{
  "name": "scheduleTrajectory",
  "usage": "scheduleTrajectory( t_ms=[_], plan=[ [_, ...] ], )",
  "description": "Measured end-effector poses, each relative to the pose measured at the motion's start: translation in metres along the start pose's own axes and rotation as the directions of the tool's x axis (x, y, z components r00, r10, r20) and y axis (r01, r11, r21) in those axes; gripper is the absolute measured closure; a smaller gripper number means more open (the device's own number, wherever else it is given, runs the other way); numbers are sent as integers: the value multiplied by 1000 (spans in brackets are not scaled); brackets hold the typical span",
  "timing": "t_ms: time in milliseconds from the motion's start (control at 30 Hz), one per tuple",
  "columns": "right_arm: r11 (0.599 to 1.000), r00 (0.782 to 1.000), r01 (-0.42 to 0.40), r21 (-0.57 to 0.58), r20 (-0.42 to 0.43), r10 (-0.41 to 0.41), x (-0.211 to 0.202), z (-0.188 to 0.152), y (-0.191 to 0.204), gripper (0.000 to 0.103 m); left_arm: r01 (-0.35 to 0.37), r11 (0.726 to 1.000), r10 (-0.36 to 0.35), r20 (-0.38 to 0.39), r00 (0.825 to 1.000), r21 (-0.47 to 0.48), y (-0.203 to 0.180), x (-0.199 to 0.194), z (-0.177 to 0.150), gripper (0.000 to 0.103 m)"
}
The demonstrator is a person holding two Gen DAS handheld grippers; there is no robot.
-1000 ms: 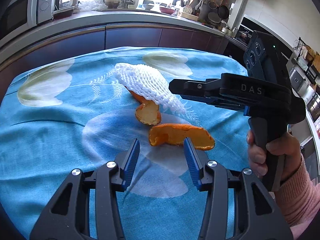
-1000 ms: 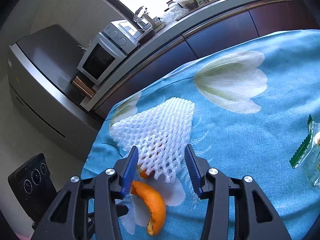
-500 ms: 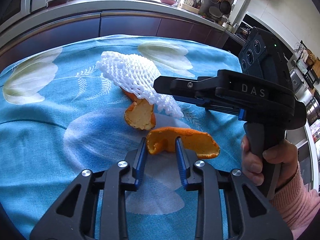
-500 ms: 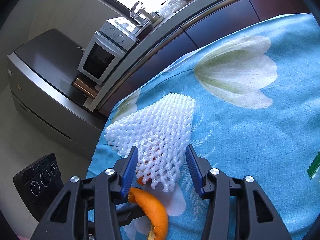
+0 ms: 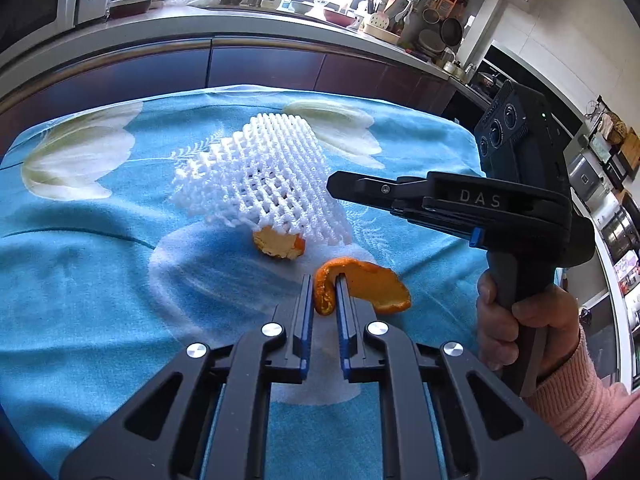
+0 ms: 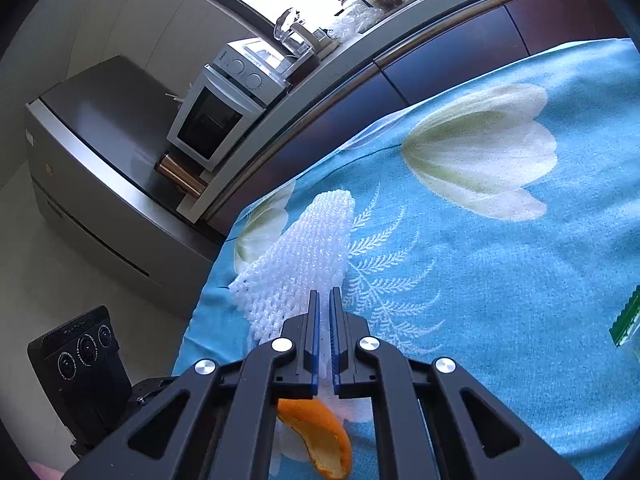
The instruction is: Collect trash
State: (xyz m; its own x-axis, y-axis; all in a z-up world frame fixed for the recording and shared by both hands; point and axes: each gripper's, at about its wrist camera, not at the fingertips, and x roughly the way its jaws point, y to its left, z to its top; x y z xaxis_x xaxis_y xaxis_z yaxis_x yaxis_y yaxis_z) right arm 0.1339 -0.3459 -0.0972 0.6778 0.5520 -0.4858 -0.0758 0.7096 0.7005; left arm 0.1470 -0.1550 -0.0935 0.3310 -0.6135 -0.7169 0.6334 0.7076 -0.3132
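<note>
A moment ago both grippers were wide apart; now both have squeezed in. The left gripper (image 5: 324, 294) is pinched on the curled left end of the orange peel (image 5: 360, 286), near the front of the blue flowered tablecloth (image 5: 80, 280). The right gripper (image 6: 324, 312) has closed on the near edge of the white foam fruit net (image 6: 304, 260), and its fingers look almost together, though how much net is caught between them is hard to see. So two bits of trash seem to be grabbed and ready to lift. The peel is bright orange, bent like a little boat, with a pale inside. The net is soft, white and full of holes, and it lies a bit farther back, draped over a second piece of peel (image 5: 278, 242) that pokes out under it. A green wrapper edge (image 6: 626, 320) shows at the far right.
</note>
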Motion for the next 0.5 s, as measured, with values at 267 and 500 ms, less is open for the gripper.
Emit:
scheduleTrajectory(
  t_ms=[267,500],
  plan=[
    [1000,999,-29,-6,23,29,-12,-1,6,100,-12,999,14,37,999,-41,14,-25,-7,92],
    [998,998,-56,-21,20,57,-19,-5,12,101,-50,997,54,63,997,-61,31,-51,-20,93]
  ],
)
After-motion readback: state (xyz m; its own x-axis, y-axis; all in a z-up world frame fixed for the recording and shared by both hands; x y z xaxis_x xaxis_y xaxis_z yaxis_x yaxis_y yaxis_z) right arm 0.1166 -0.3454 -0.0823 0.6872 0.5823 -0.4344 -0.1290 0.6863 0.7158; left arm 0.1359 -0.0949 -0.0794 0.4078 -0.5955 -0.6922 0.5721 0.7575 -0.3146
